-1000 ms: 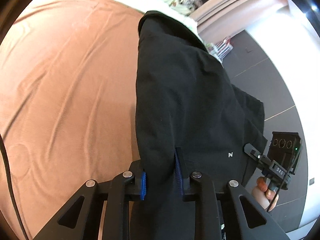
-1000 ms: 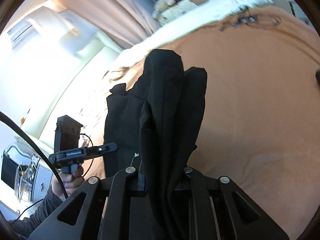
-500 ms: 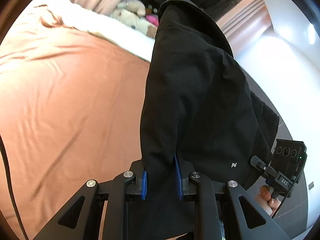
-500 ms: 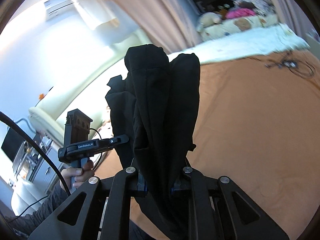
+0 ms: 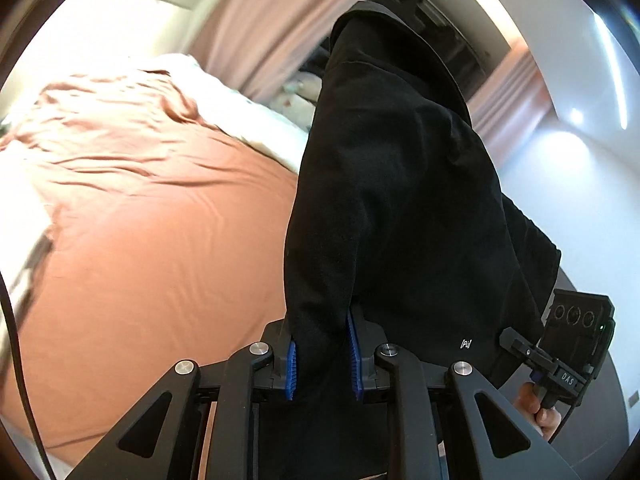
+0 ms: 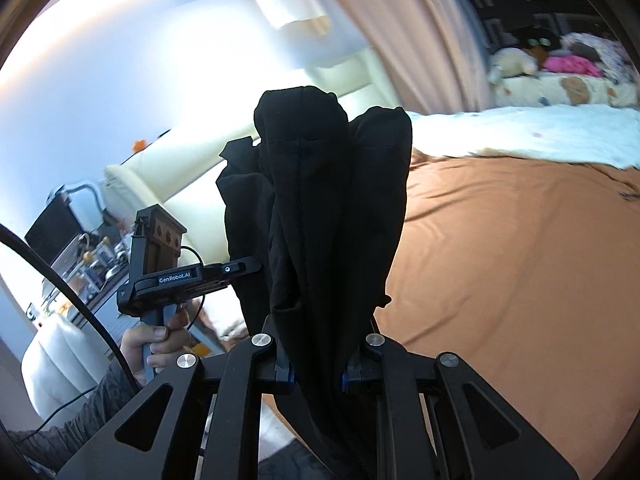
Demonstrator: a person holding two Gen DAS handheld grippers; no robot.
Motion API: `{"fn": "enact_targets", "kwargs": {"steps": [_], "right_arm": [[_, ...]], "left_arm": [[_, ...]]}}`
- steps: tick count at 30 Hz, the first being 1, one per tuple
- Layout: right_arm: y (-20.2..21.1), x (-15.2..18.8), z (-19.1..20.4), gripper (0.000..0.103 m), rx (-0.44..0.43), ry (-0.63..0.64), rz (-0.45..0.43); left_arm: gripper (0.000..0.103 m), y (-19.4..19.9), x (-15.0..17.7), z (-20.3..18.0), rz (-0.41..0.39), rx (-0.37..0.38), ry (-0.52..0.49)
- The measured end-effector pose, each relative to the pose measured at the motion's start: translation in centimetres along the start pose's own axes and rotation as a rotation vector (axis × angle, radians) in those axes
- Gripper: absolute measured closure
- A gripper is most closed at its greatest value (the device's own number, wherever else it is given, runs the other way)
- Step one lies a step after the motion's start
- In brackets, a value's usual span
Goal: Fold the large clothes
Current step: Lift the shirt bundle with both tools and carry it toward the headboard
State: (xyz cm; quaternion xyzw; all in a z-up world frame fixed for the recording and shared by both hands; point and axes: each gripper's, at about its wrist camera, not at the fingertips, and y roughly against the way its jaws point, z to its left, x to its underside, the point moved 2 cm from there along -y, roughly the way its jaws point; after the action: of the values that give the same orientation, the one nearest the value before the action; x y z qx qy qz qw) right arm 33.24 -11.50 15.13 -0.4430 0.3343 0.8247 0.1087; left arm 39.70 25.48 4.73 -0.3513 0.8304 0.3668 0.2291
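- The black garment (image 5: 392, 208) hangs bunched in the air above the bed's orange-brown sheet (image 5: 152, 248), gripped at two places and clear of the sheet where it shows.
- The left gripper (image 5: 322, 354) has a fold of the cloth between its blue ribbed pads (image 5: 291, 364); its jaws are closing, and the pads press on the cloth from both sides.
- A small white logo (image 5: 465, 344) shows on the garment just right of that gripper.
- In the right wrist view the right gripper (image 6: 318, 368) is clamped tight on a thick bundle of the same garment (image 6: 332, 216), which rises in two rounded humps over the sheet (image 6: 520, 280).
- Each view catches the other gripper beside the hanging cloth: the right one at the lower right edge of the left view, and the left one, gripped by the left hand (image 6: 156, 338), to the left of the cloth in the right view.
- A white blanket (image 6: 520, 128) lies along the far edge of the sheet, with soft toys (image 6: 516, 62) behind it and pink curtains (image 6: 412, 20) beyond.
- A cream sofa (image 6: 176, 184) stands off the sheet's far left side.
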Motion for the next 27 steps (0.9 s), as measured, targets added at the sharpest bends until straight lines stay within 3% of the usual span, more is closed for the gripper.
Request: {"fn": "enact_targets", "kwargs": {"steps": [9,17,27], "right_arm": [[-8.1,-2.5,0.4,0.092,-0.117,0.046,0.038],[-15.6,-4.1,1.6,0.092,-0.233,0.065,0.073],[-22.6,-4.1,1.6,0.092,-0.309,0.054,0.132]], "left_arm": [[0.083,10.4,-1.2,6.6,-0.113,-0.084,0.057],[0.083,18.5,-3.1,12.3,-0.191,-0.186,0.045],[0.083,23.3,-6.2,19.3,-0.228,-0.334,0.063]]}}
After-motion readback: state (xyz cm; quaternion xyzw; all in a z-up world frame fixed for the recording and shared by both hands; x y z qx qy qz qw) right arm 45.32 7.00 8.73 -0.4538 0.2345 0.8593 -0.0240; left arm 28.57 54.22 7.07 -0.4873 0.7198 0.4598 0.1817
